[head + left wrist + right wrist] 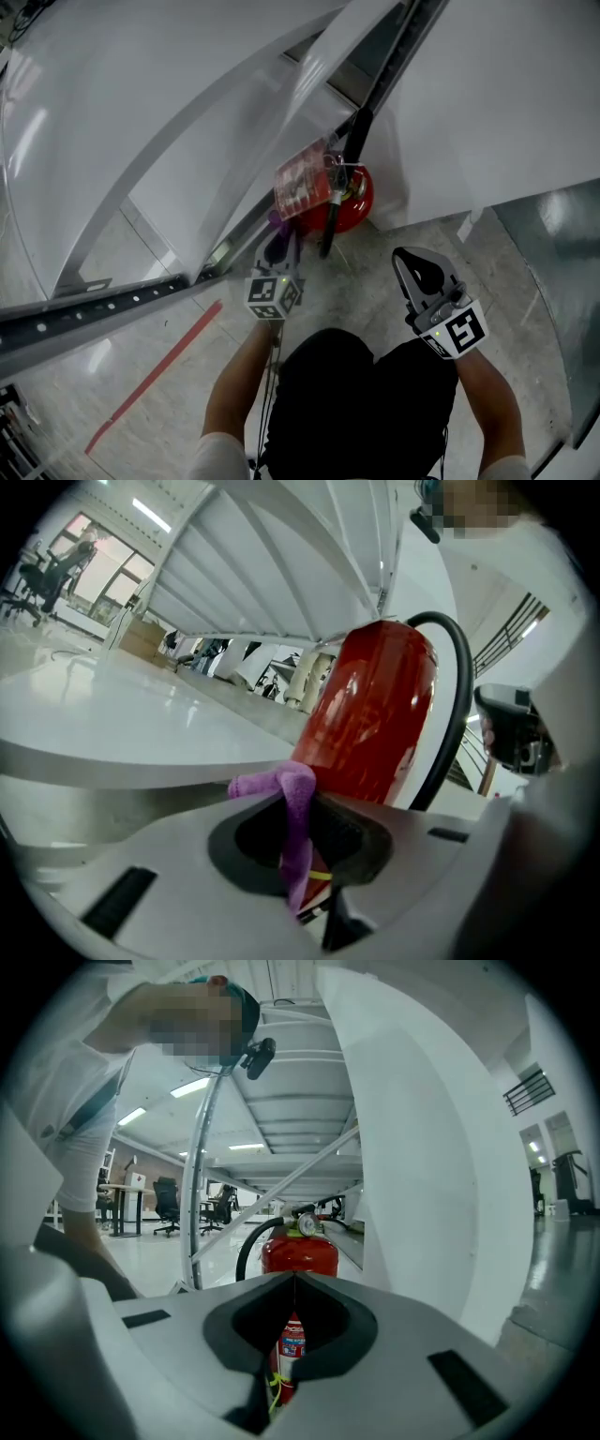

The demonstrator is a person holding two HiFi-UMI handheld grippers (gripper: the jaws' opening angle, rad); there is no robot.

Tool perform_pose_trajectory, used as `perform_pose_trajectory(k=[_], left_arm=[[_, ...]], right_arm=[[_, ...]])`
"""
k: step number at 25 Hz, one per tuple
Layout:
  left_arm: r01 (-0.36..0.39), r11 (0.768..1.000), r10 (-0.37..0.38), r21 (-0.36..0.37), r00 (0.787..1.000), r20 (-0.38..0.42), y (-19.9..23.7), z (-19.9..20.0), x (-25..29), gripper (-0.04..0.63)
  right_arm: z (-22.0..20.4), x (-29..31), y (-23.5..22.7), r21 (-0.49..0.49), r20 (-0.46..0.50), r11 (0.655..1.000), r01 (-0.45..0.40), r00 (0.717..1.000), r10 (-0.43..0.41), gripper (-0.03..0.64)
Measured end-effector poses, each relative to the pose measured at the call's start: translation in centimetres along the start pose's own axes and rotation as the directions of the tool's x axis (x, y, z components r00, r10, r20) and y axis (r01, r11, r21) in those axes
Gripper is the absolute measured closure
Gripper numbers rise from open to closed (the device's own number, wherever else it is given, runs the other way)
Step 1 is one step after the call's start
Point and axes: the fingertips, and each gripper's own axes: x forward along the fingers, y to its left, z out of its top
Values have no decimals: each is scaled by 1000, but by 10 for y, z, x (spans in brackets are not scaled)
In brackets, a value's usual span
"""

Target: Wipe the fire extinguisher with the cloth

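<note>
The left gripper (300, 822) has its jaws pressed together on a purple cloth (272, 784). One bunched end pokes out above the jaws and the rest hangs down between them. Just beyond the cloth stands the red cylindrical fire extinguisher (375, 714), its black rubber hose (461, 700) arching over the top. I cannot tell whether cloth and cylinder touch.

In the head view the extinguisher stands on the pale tiled floor (375, 281), at the edge where the floor meets the white wall (487, 103). A reddish printed tag (302, 183) hangs at its neck, the print too blurred to read.

The right gripper (294, 1279) is held back from the extinguisher, its jaws closed tip to tip on nothing. Beyond them show the round pressure gauge (305, 1227) and a red-and-blue body label (292, 1340), its lettering too small to read.
</note>
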Motion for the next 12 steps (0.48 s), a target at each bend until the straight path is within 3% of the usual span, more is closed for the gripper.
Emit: perform_pose_trajectory(k=[8,12], left_arm=[[-57,990,59,127,998,-14,-14,20,-7,541],[-60,989,62,131,998,-9,-21,28,-9,541]], right_arm=[[-22,33,11,78,-140,995,-60,988,70,601],[-8,45,15,134,-126,988,-76,988,93,601]])
